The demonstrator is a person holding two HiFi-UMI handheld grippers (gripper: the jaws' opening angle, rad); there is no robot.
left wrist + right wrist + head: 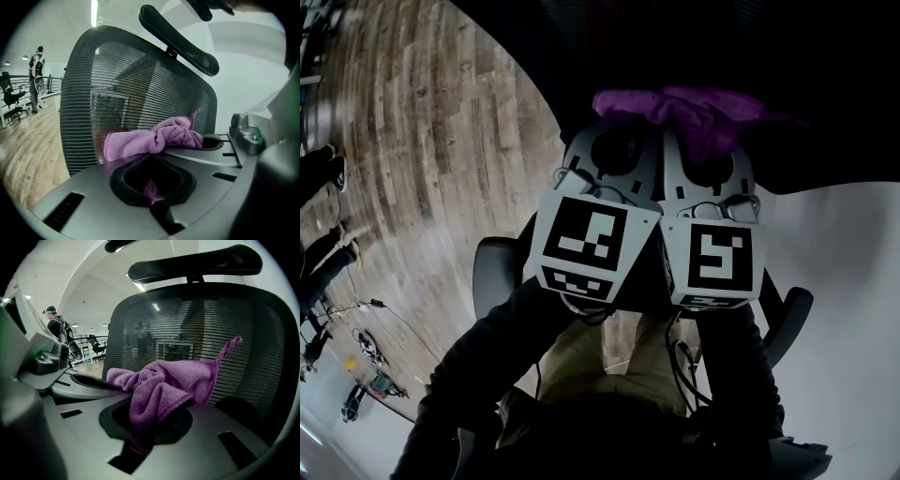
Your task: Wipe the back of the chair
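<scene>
Left tongs (153,191), right tongs (139,439) side by side, both pinching purple cloth (174,379) at mesh chair back (117,79); tips buried in folds; wood floor (422,141) open at left.

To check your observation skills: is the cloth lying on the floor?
No, the purple cloth is clamped in the right hand-held gripper in front of the chair's mesh back.

Wood-plank floor (28,154) under a standing person (36,75) and a black office chair (10,96)
</scene>
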